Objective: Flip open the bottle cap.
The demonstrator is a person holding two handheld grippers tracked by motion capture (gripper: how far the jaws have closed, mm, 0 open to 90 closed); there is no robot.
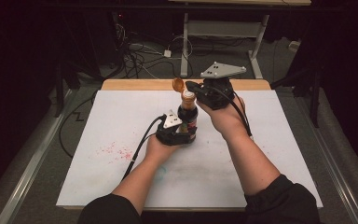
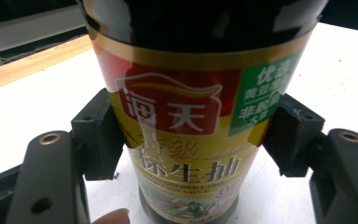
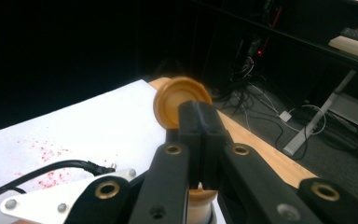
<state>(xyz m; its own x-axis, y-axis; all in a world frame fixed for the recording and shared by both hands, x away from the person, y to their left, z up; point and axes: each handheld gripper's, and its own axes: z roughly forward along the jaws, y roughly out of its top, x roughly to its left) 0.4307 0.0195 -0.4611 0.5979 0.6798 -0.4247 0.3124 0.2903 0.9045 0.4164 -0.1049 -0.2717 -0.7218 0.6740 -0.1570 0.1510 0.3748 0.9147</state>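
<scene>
- I'm holding the dark glass soy sauce bottle (image 1: 188, 119) upright mid-tabletop, left gripper (image 1: 176, 130) clamped across its yellow label.
- Right gripper (image 1: 200, 91) is hovering beside the neck, jaws pressed together, nudging the orange flip cap (image 3: 179, 102), which is standing open, hinged up.

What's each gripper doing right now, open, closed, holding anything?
Left gripper: closed on the soy sauce bottle, pads pressed to both sides of its label.
Right gripper: closed, beside the bottle's flipped-open orange cap; whether it pinches the cap cannot be told.
</scene>
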